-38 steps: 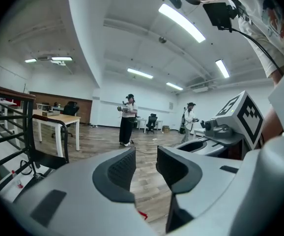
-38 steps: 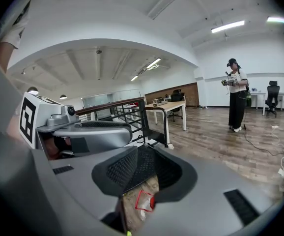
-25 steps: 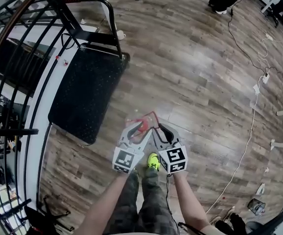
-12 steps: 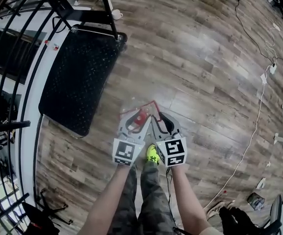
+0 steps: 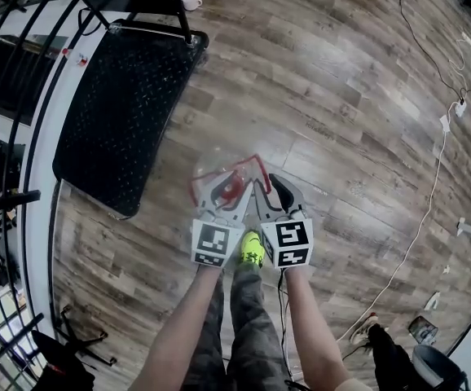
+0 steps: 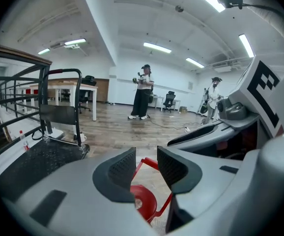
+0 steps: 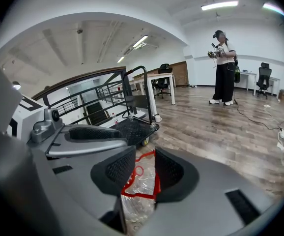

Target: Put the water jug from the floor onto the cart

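Sitting at left: cart (image 5: 121, 112) | left tool (image 6: 146, 154): jaws standing apart, pinching nothing, red handle (image 6: 151, 162) showing through the gap | jug (image 5: 234, 189): resting on floor (image 5: 341, 96) beside cart, under both tools | right tool (image 7: 145, 157): jaws just opening, handle showing between, ungripped.

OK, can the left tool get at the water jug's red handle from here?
Likely yes: the left tool has its jaws apart, the red handle shows right in their gap, and nothing lies between.

Clear water jug (image 5: 234, 189) with red cap and handle stands on the floor (image 5: 341, 96) near the black platform cart (image 5: 121, 112)
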`<state>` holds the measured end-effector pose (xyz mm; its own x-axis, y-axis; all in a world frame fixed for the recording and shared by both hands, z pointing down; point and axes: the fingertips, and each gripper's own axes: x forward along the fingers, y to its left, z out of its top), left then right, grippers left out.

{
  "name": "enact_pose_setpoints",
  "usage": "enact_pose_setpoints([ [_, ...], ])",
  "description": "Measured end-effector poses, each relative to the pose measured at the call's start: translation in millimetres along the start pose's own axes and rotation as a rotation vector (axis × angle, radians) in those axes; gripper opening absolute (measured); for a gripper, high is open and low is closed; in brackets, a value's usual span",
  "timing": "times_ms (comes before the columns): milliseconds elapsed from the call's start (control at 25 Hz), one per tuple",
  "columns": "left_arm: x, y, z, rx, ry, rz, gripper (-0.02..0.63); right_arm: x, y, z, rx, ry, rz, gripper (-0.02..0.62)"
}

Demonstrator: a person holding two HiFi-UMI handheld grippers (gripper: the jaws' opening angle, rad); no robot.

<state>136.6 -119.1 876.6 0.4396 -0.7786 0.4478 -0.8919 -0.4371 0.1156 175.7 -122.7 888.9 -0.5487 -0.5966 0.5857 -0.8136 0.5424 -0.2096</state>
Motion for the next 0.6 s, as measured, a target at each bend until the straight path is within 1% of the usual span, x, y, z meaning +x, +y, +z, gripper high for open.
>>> enact_pose_setpoints([
  [120,6,3,-10,0.010,0.012,0.004,0.140,12,-6,-11,0.002,0.032,-0.004,0.117],
  [360,16,10,-26,-0.014,0.026,0.009,0.140,34,-14,-28,0.021,0.085,-0.013,0.117],
  [600,20,15,-27,-0.002,0.018,0.019,0.138,49,-23,-57,0.050,0.161,-0.007,0.117],
])
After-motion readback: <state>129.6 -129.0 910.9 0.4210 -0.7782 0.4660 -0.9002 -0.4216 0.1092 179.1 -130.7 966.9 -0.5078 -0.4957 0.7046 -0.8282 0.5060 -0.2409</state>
